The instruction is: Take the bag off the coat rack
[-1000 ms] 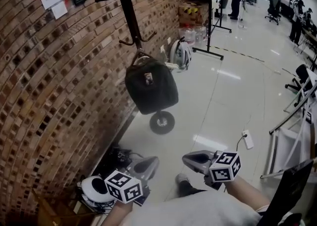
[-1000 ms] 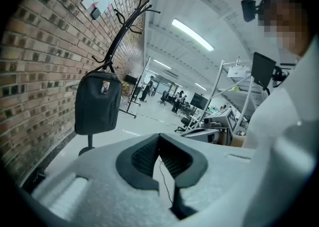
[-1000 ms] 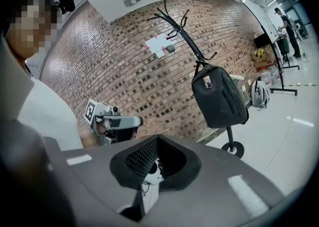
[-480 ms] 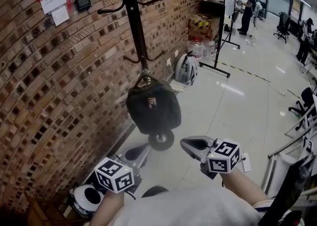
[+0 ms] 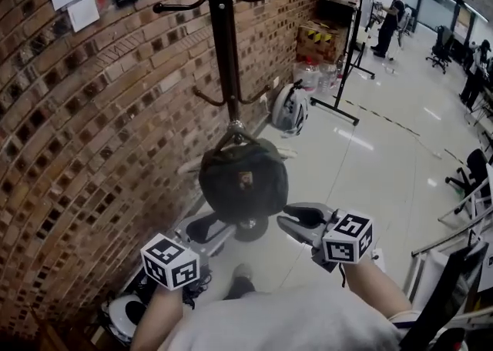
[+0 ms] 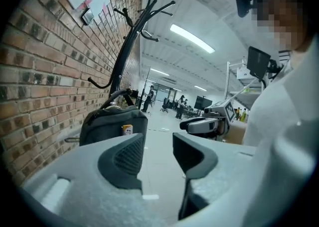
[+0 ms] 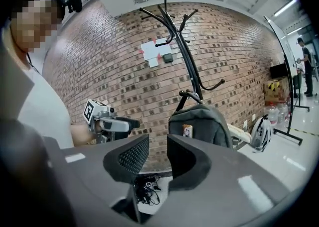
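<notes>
You are closing in on the coat rack [image 5: 226, 49]: compared with a moment ago the bag [image 5: 243, 182] is sitting much nearer in the head view, now just ahead of both grippers instead of well apart from them. Both sets of jaws, which were shut a second ago, are parting as you arrive.

The left gripper [image 6: 159, 151] is opening to a narrow gap, and nothing is lying between its pads; the bag is showing beyond and to the left of them, not within reach of a grip. The right gripper [image 7: 157, 156] is opening too, also to a narrow gap, with only the floor and brick wall [image 5: 77, 134] showing through it and the bag standing a little to the right of its line.

The bag is hanging by its handle [image 5: 233, 135] from a low hook on the rack's pole, close to the wall, its body dangling clear of the floor. Neither gripper is touching it.

So you are finishing the approach and starting to prepare the grab, and the lift itself is not yet begun. The jaws are probably needing to spread wider, or one of them to be rising toward the handle, since the strap has to be coming up and off the hook's upturned tip before the bag is free.
</notes>
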The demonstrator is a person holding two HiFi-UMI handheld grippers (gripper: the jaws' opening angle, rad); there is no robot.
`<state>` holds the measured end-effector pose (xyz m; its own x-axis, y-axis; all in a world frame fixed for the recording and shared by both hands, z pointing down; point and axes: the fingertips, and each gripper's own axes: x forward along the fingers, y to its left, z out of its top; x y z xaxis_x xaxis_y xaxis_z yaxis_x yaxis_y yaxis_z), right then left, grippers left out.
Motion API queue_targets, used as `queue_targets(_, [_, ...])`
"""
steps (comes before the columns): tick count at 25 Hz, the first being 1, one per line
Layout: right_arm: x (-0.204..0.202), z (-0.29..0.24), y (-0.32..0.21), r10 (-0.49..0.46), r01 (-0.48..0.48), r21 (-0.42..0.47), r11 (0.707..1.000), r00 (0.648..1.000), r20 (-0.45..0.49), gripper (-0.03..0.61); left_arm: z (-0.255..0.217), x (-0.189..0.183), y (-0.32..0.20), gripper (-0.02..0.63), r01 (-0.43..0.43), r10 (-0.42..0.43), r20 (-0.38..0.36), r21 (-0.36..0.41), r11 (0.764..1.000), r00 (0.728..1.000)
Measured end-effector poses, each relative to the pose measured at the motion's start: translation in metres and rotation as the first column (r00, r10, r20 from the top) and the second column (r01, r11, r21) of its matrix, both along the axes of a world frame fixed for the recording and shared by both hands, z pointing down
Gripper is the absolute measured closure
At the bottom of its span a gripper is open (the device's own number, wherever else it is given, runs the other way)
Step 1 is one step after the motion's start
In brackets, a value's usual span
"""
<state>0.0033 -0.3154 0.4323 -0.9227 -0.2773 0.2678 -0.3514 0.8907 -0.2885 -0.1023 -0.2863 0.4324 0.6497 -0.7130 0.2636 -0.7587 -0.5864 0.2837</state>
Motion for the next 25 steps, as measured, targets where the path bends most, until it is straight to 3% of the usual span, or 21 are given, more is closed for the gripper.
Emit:
queue_targets(2, [-0.006,-0.002,-0.028,0.001,-0.001,0.007,1.000,1.000,-0.004,0.443,0.002,-0.015,-0.027,0.394,-0.006,0.006,0.019,0.006,1.000,1.000])
queue_targets(4, [-0.014,-0.006,-0.057,-0.009,0.009,0.003,1.000,1.000,0.012,0.400,0.005,-0.032,-0.055,0.387,-0.017,0.016,0.033,0.008,1.000,0.999])
queue_targets(10, [-0.027,-0.006,-0.130,0.011,-0.011,0.034,0.999,1.000,-0.013,0.290,0.013,-0.078,-0.123,0.190,-0.027,0.025,0.072,0.018,0.999,0.997])
queue_targets(13, [-0.029,-0.002,-0.155,0.012,-0.010,0.054,0.998,0.999,-0.040,0.245,0.021,-0.087,-0.146,0.145,-0.081,0.080,0.094,-0.001,0.997,0.992])
queue_targets(17, [-0.038,0.021,-0.168,-0.072,0.078,0.048,0.996,0.990,-0.125,0.179,0.049,-0.077,-0.158,0.124,-0.205,0.214,0.136,-0.075,0.976,0.967])
queue_targets(19, [-0.043,0.035,-0.175,-0.100,0.109,0.045,0.993,0.980,-0.172,0.132,0.063,-0.074,-0.163,0.123,-0.225,0.238,0.177,-0.093,0.970,0.955])
queue_targets(21, [-0.047,0.045,-0.181,-0.108,0.116,0.033,0.993,0.975,-0.194,0.126,0.072,-0.073,-0.167,0.123,-0.227,0.243,0.198,-0.102,0.969,0.950])
queue_targets(25, [-0.051,0.055,-0.183,-0.129,0.133,0.009,0.991,0.974,-0.184,0.126,0.076,-0.062,-0.172,0.123,-0.260,0.273,0.133,-0.112,0.959,0.953])
